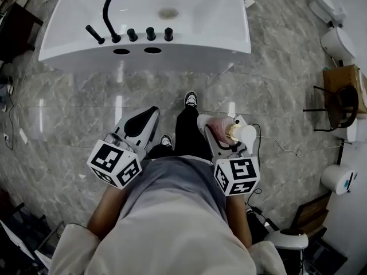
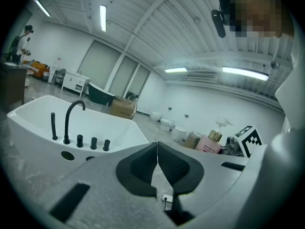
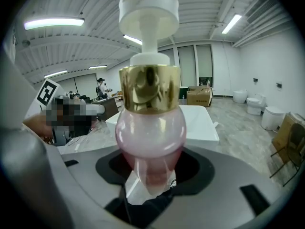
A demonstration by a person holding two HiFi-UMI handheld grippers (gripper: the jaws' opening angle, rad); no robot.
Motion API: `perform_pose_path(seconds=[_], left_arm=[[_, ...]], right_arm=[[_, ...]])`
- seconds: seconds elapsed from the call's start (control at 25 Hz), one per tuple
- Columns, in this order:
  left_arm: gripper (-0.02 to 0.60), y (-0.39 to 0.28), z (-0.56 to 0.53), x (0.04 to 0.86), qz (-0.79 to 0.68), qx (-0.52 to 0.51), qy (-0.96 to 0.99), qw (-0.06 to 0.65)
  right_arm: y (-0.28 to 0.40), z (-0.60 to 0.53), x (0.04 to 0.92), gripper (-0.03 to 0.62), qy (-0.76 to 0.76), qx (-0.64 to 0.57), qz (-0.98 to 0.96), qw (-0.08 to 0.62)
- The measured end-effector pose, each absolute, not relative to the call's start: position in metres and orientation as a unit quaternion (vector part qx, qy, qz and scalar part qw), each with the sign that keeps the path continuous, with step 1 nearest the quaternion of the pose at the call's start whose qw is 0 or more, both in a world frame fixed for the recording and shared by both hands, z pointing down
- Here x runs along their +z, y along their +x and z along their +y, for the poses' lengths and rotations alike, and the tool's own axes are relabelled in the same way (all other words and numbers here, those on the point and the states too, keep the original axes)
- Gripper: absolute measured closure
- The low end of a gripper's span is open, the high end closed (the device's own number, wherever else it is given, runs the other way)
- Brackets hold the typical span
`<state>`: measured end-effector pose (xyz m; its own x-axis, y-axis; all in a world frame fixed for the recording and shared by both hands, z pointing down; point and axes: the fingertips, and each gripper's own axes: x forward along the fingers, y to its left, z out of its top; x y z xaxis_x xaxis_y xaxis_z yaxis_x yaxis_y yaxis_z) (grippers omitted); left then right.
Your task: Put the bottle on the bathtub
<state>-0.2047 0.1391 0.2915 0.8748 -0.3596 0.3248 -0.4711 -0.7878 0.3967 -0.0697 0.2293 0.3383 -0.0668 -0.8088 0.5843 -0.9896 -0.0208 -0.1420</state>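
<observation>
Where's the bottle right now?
Head view, right of centre: the pink pump bottle is clamped in the right gripper, above the floor, short of the white bathtub.

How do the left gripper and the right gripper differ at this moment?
The left gripper has its jaws together, empty; the right gripper grips the pink pump bottle. The left gripper faces the black faucet on the bathtub; the bottle dominates the right gripper's view. Both are held over the floor, short of the bathtub.
</observation>
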Motion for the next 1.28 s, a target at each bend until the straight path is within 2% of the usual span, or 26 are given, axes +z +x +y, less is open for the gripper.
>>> perform_pose_path(seconds=[0.8, 1.28], left_arm=[[0.572, -0.046, -0.015, 0.295, -0.241, 0.130, 0.927, 0.257], [0.572, 0.017, -0.081, 0.295, -0.270, 0.126, 0.923, 0.244]], right_arm=[[0.087, 0.039, 0.370, 0.375, 0.601, 0.284, -0.724, 0.182], [0.138, -0.040, 0.379, 0.375, 0.549, 0.273, -0.764, 0.199]])
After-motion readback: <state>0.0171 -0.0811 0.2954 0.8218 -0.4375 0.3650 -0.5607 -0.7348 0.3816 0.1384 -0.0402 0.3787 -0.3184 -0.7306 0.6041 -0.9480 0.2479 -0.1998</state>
